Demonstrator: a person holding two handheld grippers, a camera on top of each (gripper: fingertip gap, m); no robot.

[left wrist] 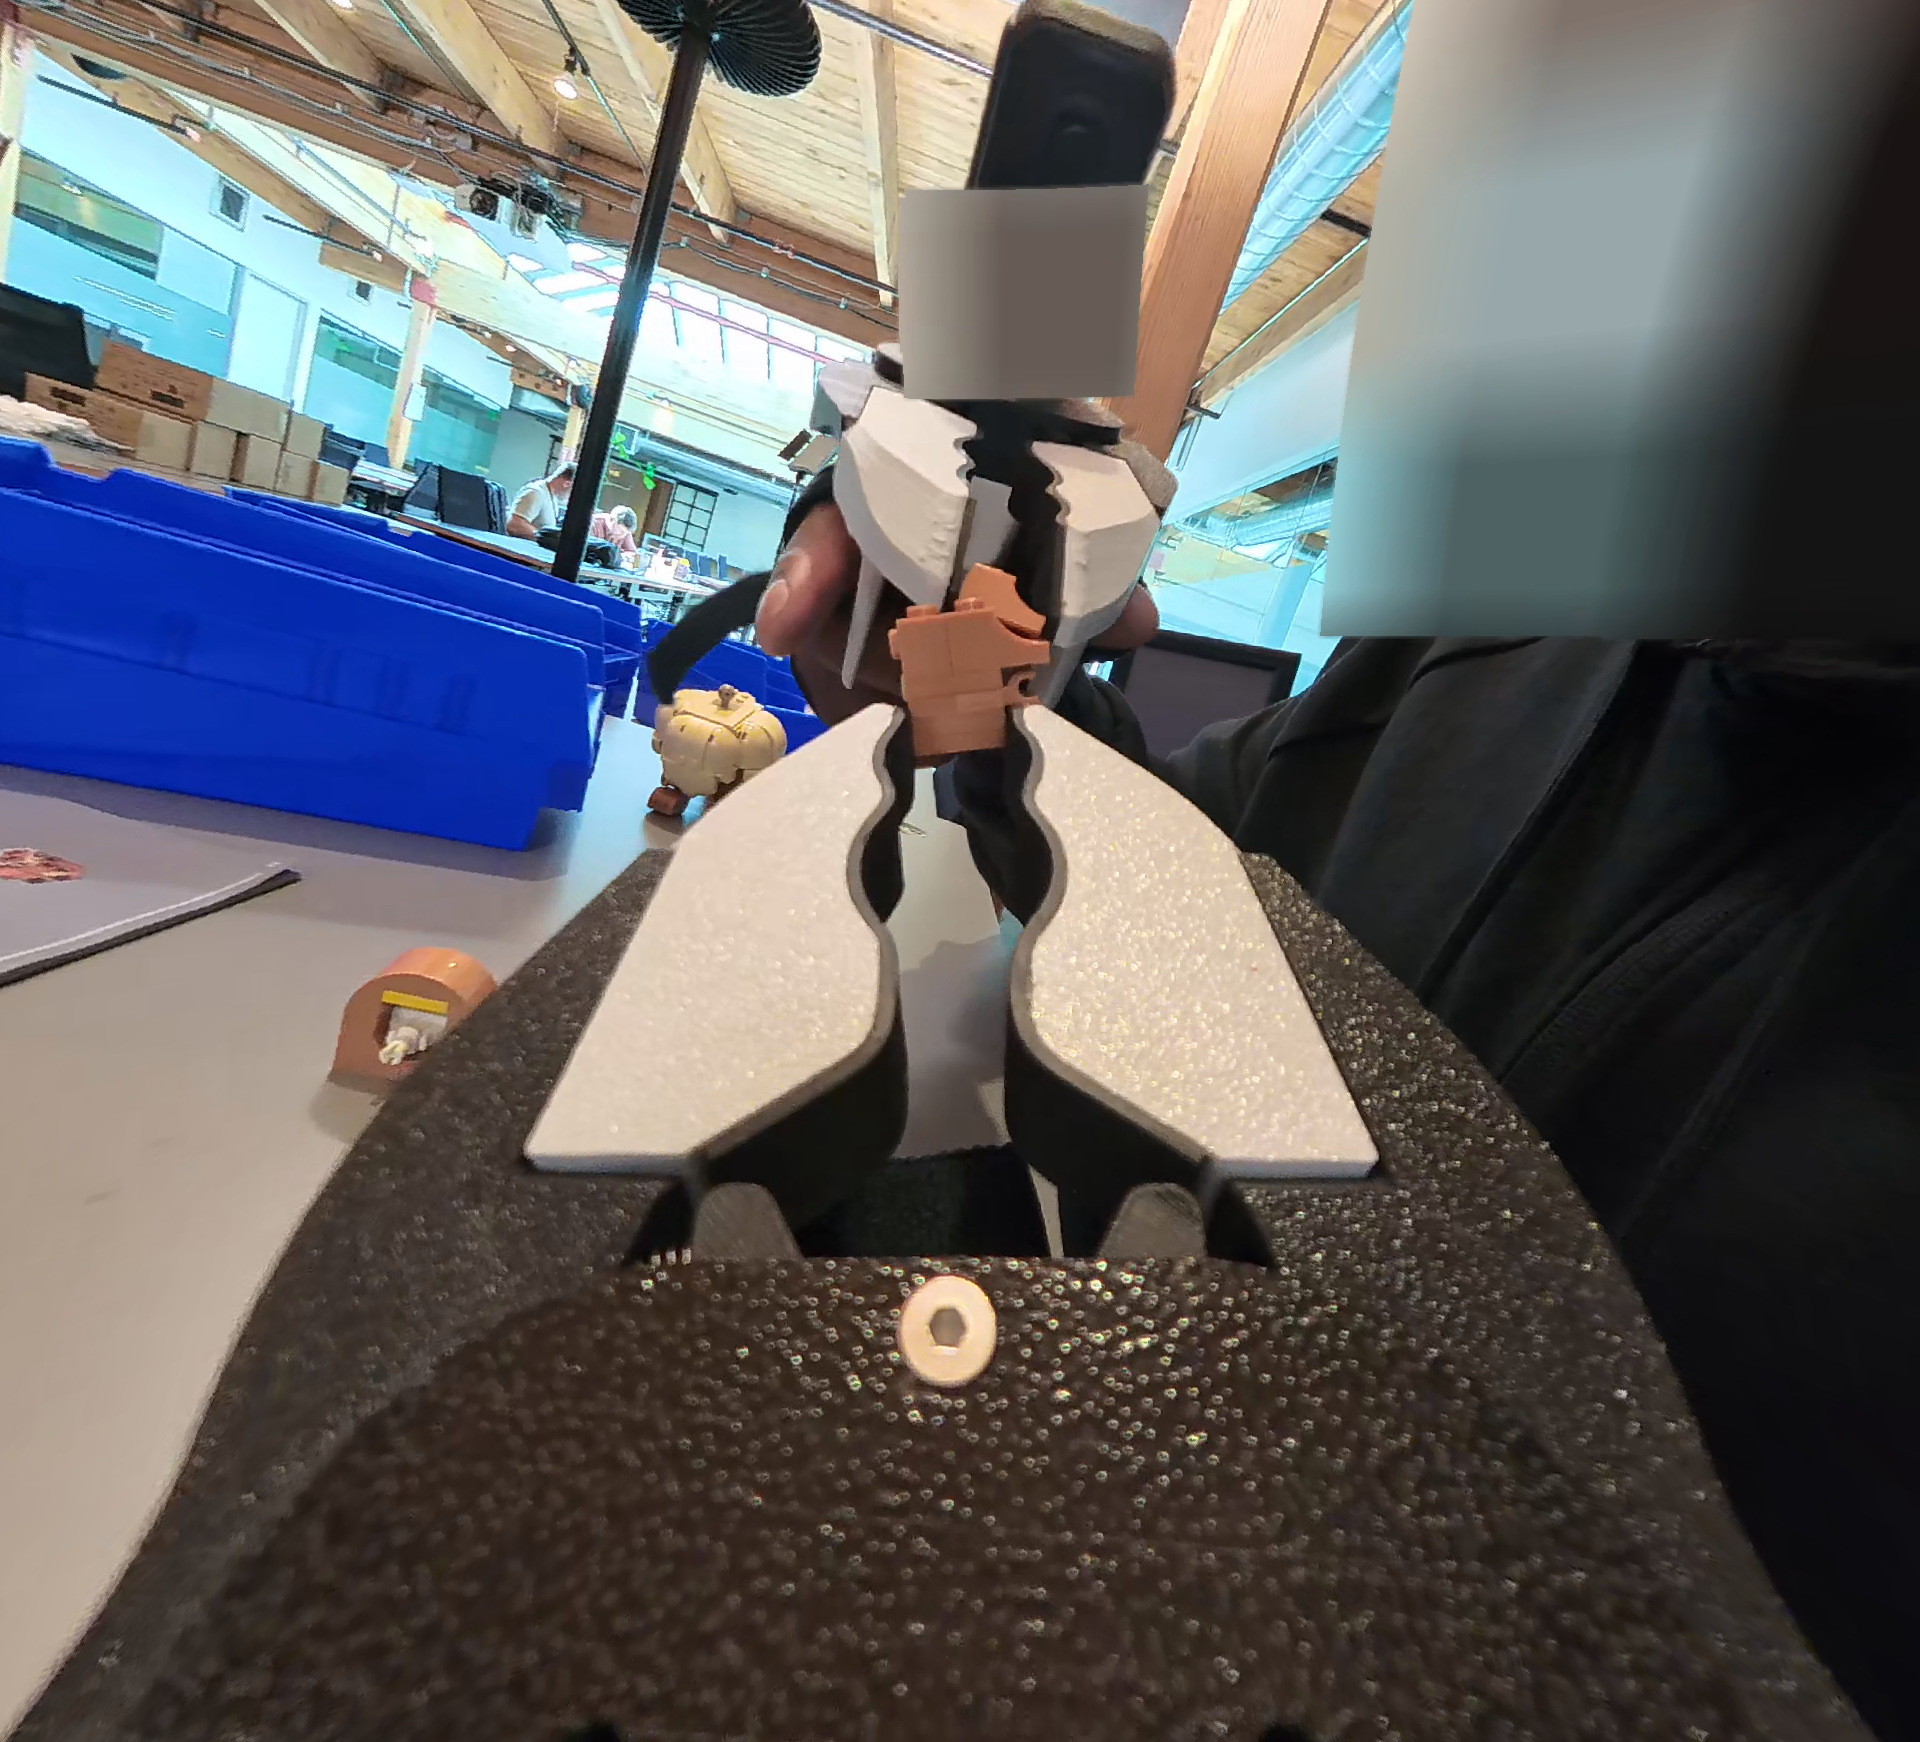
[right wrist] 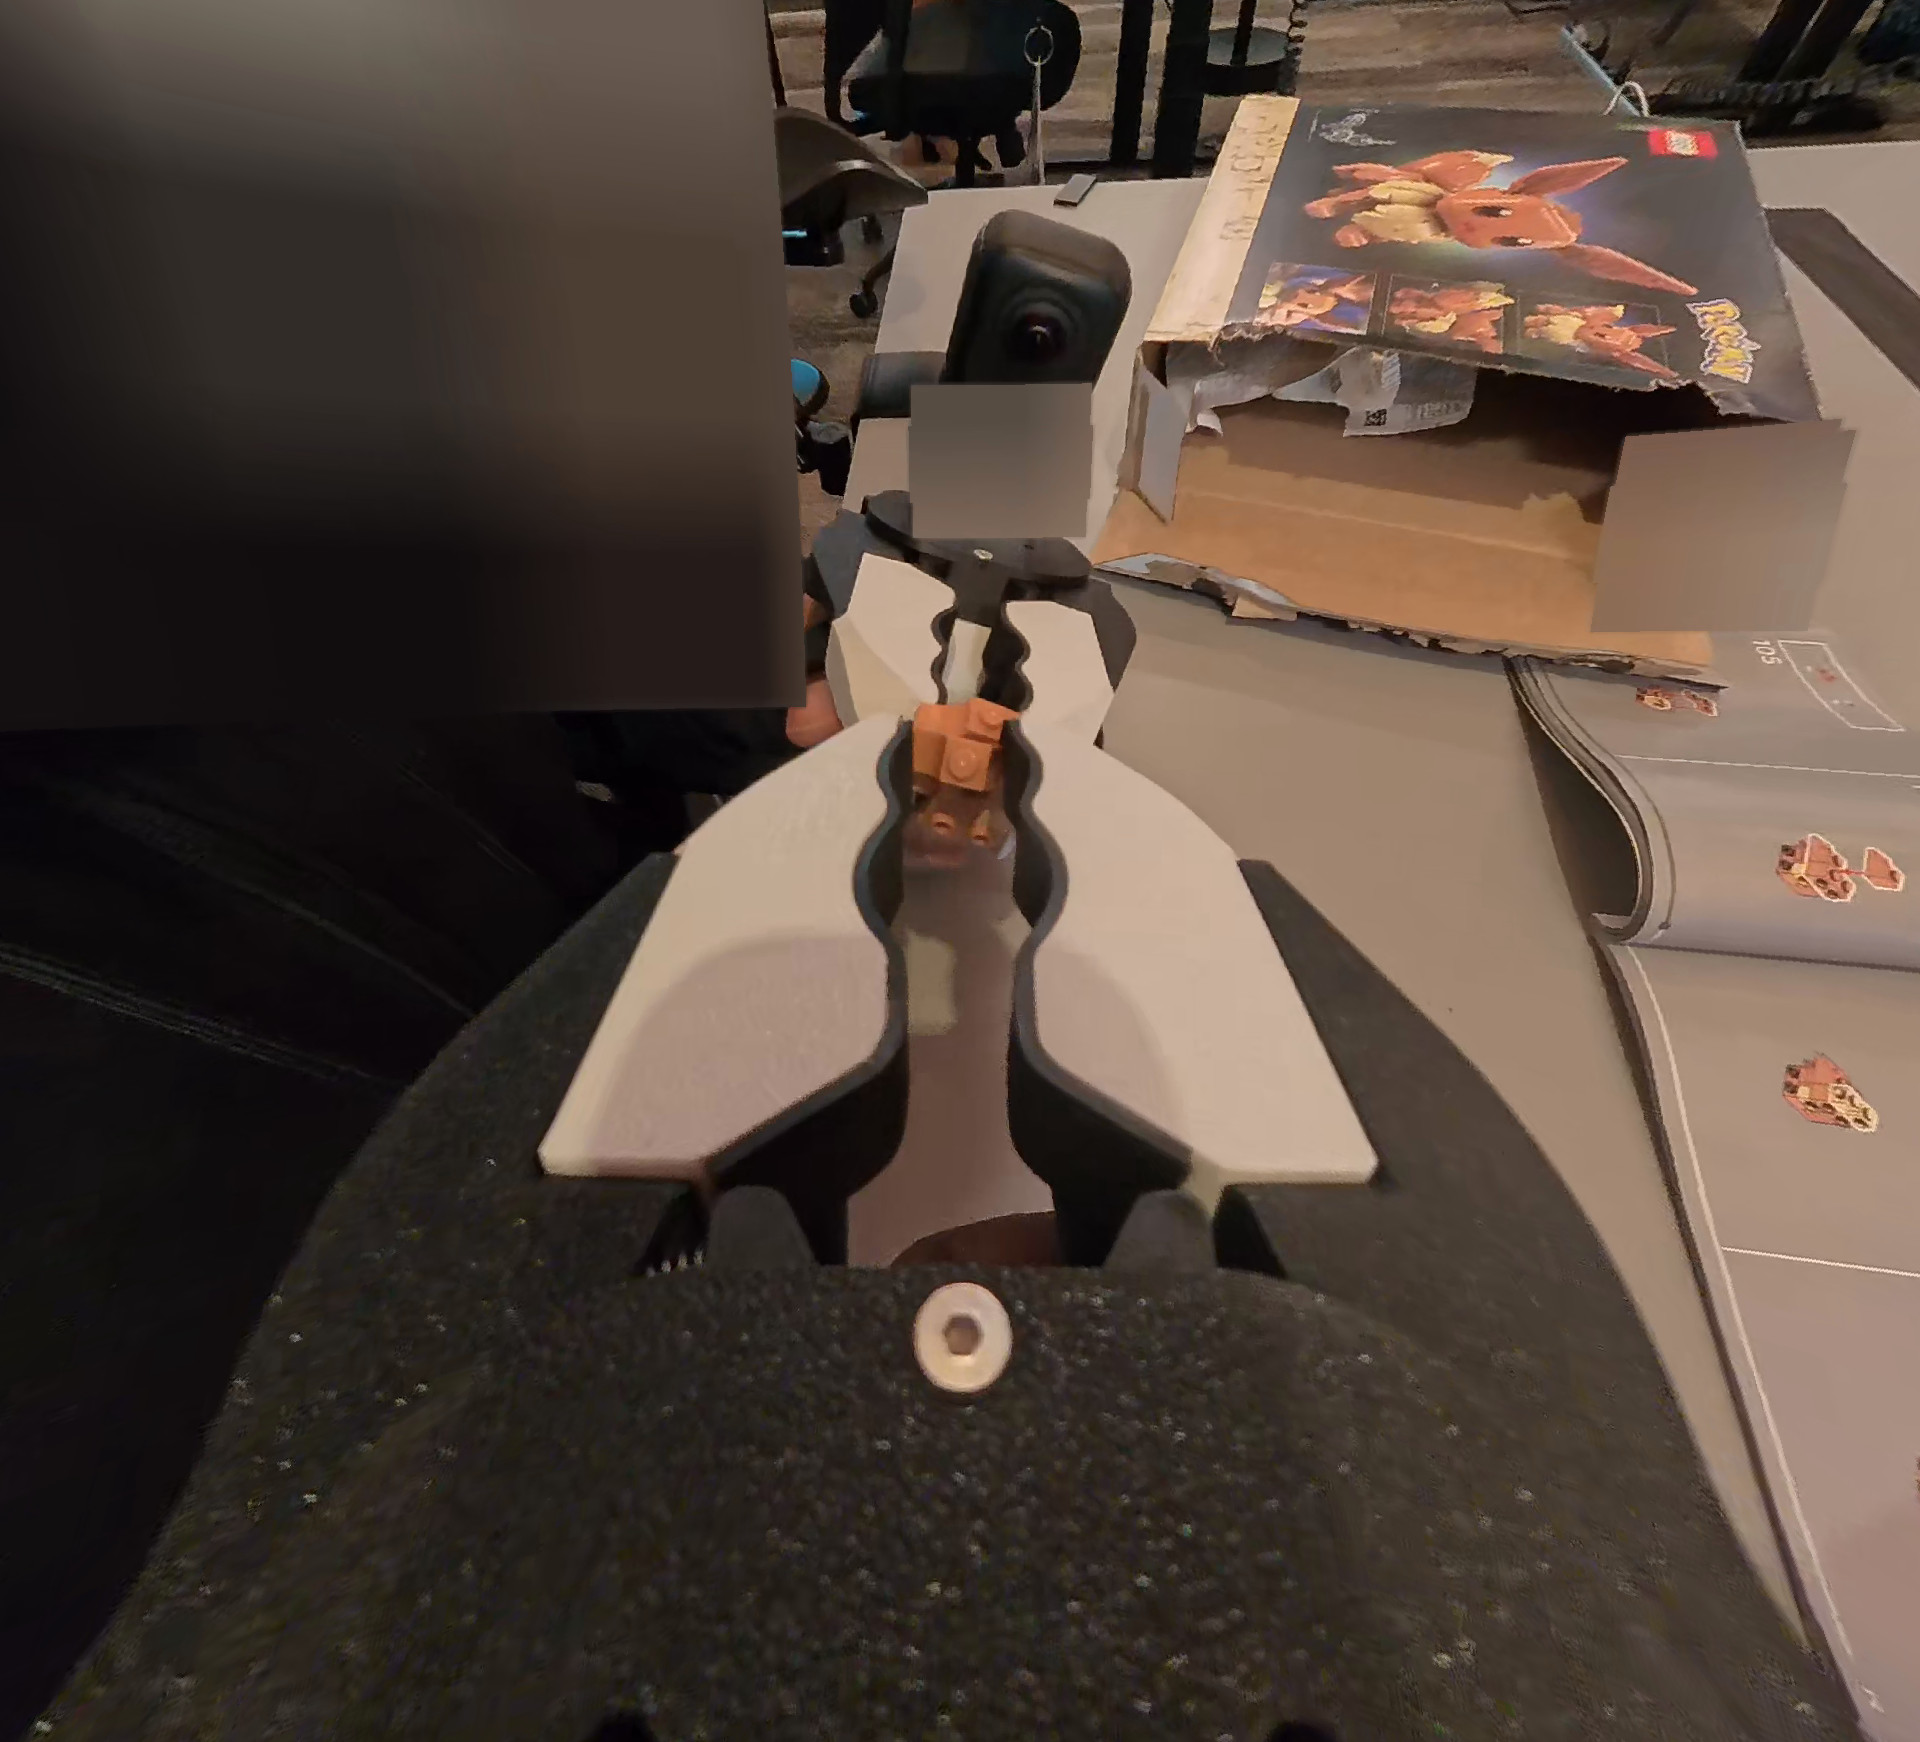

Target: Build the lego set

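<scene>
Currently I note a grey table carrying blue bins, a torn cardboard box and an open instruction booklet. My two grippers meet tip to tip above the table. Between them sits one orange brick assembly. The left gripper is clamped on its lower end; the right gripper is clenched on its other end, fingertips pressing both sides. Well apart on the table lie a tan brick body and an orange rounded piece.
</scene>
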